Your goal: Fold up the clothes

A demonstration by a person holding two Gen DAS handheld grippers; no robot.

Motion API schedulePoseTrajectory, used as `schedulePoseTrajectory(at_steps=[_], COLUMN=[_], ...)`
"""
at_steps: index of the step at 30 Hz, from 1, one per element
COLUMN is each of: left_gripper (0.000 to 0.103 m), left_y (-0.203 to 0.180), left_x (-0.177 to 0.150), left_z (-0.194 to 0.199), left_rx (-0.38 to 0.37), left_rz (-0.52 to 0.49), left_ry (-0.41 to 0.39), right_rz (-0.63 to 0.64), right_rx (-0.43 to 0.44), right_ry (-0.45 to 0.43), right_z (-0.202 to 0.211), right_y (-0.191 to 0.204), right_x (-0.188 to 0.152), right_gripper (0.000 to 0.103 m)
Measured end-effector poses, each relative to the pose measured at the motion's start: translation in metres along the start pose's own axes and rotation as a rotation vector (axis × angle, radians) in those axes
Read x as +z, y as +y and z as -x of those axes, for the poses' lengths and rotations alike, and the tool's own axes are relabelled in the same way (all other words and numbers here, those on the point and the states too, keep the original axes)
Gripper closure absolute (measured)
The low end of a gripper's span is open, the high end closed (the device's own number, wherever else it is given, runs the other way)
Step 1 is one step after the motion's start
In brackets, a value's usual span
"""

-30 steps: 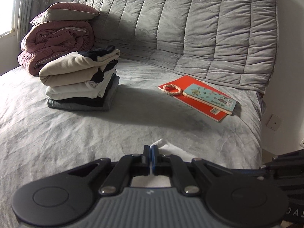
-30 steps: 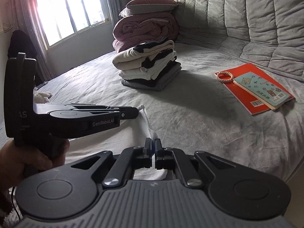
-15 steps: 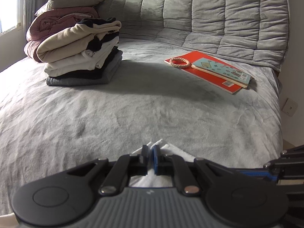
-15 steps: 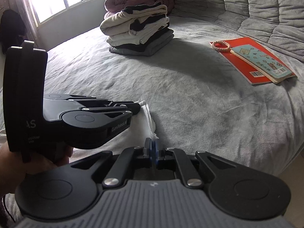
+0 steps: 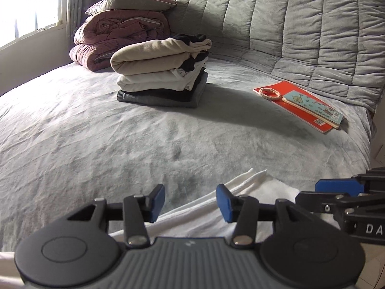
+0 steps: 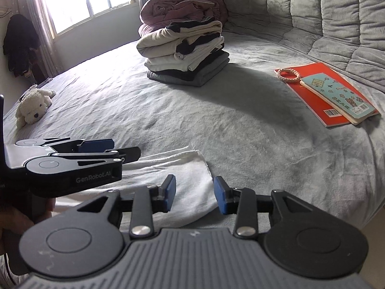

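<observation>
- Far left in the right wrist view, a white plush dog (image 6: 32, 107) lies on the grey bed (image 6: 252, 149), close to its edge and well apart from everything else.
- Next along, the left gripper (image 5: 190, 202) hangs low over the near edge of the bed, its blue-padded fingers (image 5: 157, 201) apart and opening, pressing on nothing.
- The white garment (image 5: 243, 200) lies flat on the bed right under that gap, its folded edges running up to the right past the right-hand pad.
- From the right wrist view the same left gripper shows side-on at the left, a hand (image 6: 12, 219) wrapped around its handle, its tips over the garment's left part.
- Further back, about centre, sits a stack of folded clothes (image 5: 163, 72): a beige piece on top, dark and white layers under it, a grey one at the bottom.
- Just behind the stack, a rolled pink quilt (image 5: 120, 38) with a pillow (image 5: 134, 1) on top leans toward the grey quilted backrest (image 5: 288, 24).
- Now the right gripper (image 6: 194, 196): fingers (image 6: 169, 192) apart and opening too, nothing clamped; the garment's right corner lies beneath the left pad, and bare bed shows under the right one.
- Off to the right, a red book (image 6: 312, 91) lies flat on the bed with a light-blue picture book (image 6: 336, 96) on top of it.
- A braided pink ring (image 6: 288, 75) rests on the red book's far left corner, touching the blue book's end.
</observation>
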State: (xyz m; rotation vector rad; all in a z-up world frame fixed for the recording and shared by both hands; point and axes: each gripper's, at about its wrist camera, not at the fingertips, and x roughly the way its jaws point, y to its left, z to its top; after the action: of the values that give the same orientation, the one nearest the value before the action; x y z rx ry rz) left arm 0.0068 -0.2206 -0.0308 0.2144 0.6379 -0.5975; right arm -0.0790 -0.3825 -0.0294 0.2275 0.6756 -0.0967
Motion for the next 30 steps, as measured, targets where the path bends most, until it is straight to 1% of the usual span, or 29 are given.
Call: schedulePoseTrajectory(at_steps=[4, 8, 11, 18, 24, 30], left_gripper=[0.049, 0.045, 0.045, 0.044, 0.043, 0.042], left_y=[0.020, 0.041, 0.056, 0.084, 0.113, 0.144], left_x=[-0.008, -0.018, -0.028, -0.054, -0.077, -0.105], left_z=[0.018, 0.034, 0.049, 0.082, 0.106, 0.127], left_rx=[0.034, 0.071, 0.087, 0.136, 0.164, 0.185], left_rz=[0.027, 0.054, 0.067, 0.044, 0.042, 0.060], left_ry=[0.001, 0.004, 0.004, -0.007, -0.005, -0.003], right_rz=[0.037, 0.072, 0.100, 0.188, 0.298, 0.365], right_rx=[0.027, 0.050, 0.073, 0.134, 0.190, 0.263], right_ry=[-0.010, -0.005, -0.002, 0.005, 0.033, 0.040], right_z=[0.000, -0.002, -0.003, -0.009, -0.017, -0.020], right_y=[0.015, 0.032, 0.046, 0.084, 0.120, 0.152], right_x=[0.000, -0.001, -0.001, -0.005, -0.017, -0.029], right_gripper=[0.057, 0.055, 0.052, 0.051, 0.051, 0.051])
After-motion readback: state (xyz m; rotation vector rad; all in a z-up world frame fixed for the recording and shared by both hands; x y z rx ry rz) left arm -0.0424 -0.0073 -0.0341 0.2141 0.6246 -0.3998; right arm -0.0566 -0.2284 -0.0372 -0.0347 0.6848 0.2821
